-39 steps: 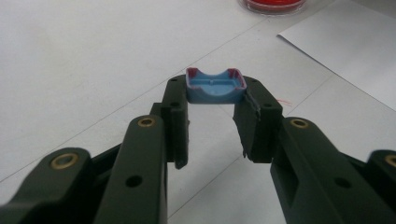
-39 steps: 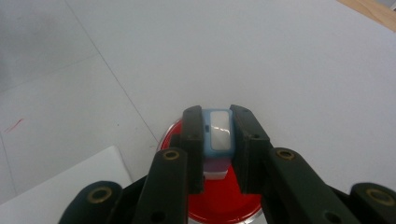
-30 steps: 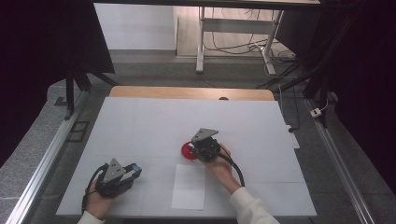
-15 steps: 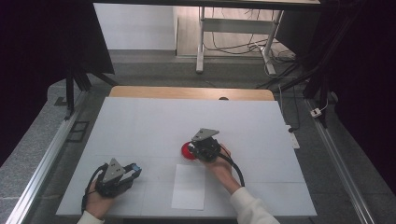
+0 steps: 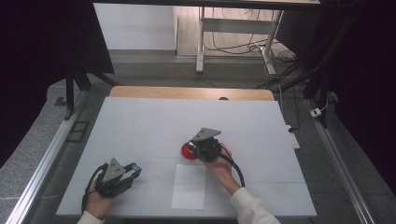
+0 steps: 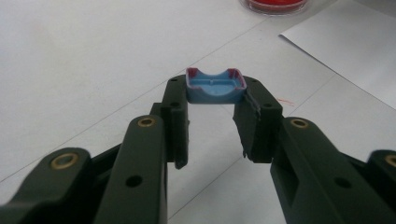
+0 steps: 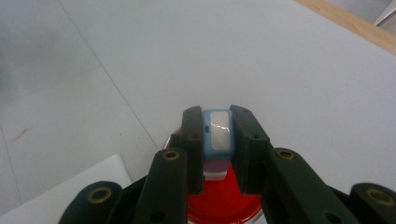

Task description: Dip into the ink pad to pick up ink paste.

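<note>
My right gripper (image 7: 217, 140) clamps its fingers on a blue stamp (image 7: 218, 133) over the red ink pad (image 7: 224, 205); my left gripper (image 6: 215, 95), left of that pad, clamps the blue cap (image 6: 215, 86).

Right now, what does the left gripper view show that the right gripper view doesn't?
Left gripper view: a blue cap with red-stained rim, pinched at the left tool tips. Right gripper view: a blue block with a pale face, clamped in the right tool above the red dish; wooden table edge. Both: red dish, white paper, white table.
</note>
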Tool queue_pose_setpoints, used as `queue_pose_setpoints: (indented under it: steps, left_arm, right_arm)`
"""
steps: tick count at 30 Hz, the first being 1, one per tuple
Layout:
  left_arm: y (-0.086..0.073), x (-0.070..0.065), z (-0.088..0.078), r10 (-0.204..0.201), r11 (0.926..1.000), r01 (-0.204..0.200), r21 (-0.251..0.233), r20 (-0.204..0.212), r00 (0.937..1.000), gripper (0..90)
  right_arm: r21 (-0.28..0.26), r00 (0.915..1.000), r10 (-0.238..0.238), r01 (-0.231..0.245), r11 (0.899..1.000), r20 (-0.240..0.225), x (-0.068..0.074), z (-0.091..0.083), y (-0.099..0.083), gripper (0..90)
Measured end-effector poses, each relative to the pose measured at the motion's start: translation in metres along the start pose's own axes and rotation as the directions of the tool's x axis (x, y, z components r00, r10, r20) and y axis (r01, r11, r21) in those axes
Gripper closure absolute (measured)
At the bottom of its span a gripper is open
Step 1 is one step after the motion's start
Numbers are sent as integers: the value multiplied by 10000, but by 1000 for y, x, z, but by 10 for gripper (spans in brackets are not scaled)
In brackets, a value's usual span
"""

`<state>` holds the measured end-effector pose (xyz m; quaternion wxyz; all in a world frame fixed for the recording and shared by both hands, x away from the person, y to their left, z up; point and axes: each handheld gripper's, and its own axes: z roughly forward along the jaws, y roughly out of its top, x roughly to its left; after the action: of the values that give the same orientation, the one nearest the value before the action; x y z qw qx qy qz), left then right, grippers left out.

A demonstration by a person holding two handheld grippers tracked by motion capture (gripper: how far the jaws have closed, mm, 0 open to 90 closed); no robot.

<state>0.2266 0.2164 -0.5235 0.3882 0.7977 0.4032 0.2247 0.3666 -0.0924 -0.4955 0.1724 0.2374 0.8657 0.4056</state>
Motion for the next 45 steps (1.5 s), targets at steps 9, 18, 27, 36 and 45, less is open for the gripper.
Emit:
queue_pose_setpoints:
  steps: [9, 18, 27, 36, 45]
  left_arm:
    - [0, 0, 0, -9, 10000, 9, -24, -16, 10000, 656]
    - [0, 0, -1, -27, 10000, 27, -54, -50, 10000, 656]
    - [-1, 1, -1, -24, 10000, 24, -50, -42, 10000, 656]
    - [0, 1, 0, -41, 10000, 40, -77, -68, 10000, 656]
    - [0, 1, 1, -25, 10000, 25, -56, -73, 10000, 656]
  right_arm:
    - [-233, 9998, 193, -193, 9995, -12, -4, -8, 2, 751]
    - [-510, 9989, 461, -465, 9976, -82, -9, -15, 2, 750]
    - [-752, 9986, 464, -481, 9960, -242, -7, -27, 2, 751]
    - [-965, 9980, 526, -556, 9938, -339, -6, -41, -1, 750]
    - [-1168, 9979, 559, -593, 9914, -320, -5, -49, -6, 750]
